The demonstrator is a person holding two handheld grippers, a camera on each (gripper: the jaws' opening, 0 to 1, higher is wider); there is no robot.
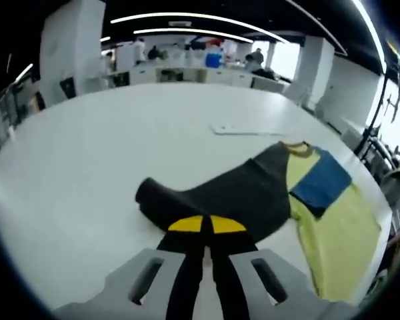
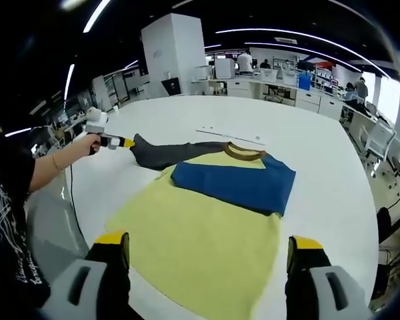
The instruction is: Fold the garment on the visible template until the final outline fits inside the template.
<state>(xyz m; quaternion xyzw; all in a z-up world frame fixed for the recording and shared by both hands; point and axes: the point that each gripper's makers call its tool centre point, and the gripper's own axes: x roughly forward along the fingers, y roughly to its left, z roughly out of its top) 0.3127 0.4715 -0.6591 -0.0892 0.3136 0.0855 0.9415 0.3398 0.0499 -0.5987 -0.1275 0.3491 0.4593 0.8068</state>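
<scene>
We note left gripper [image 1: 207, 225] fingers closed on dark sleeve [image 1: 220, 193] of garment [image 2: 207, 227], flat on white surface [image 2: 320, 167]. Right gripper [image 2: 210, 257] fingers wide apart, holding nothing.

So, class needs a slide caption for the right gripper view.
Left gripper pinches the dark sleeve of the shirt; right gripper hovers open.

white table [image 2: 333, 193] | garment [image 2: 207, 233] lying flat | flat white template [image 2: 230, 137] beyond collar
</scene>
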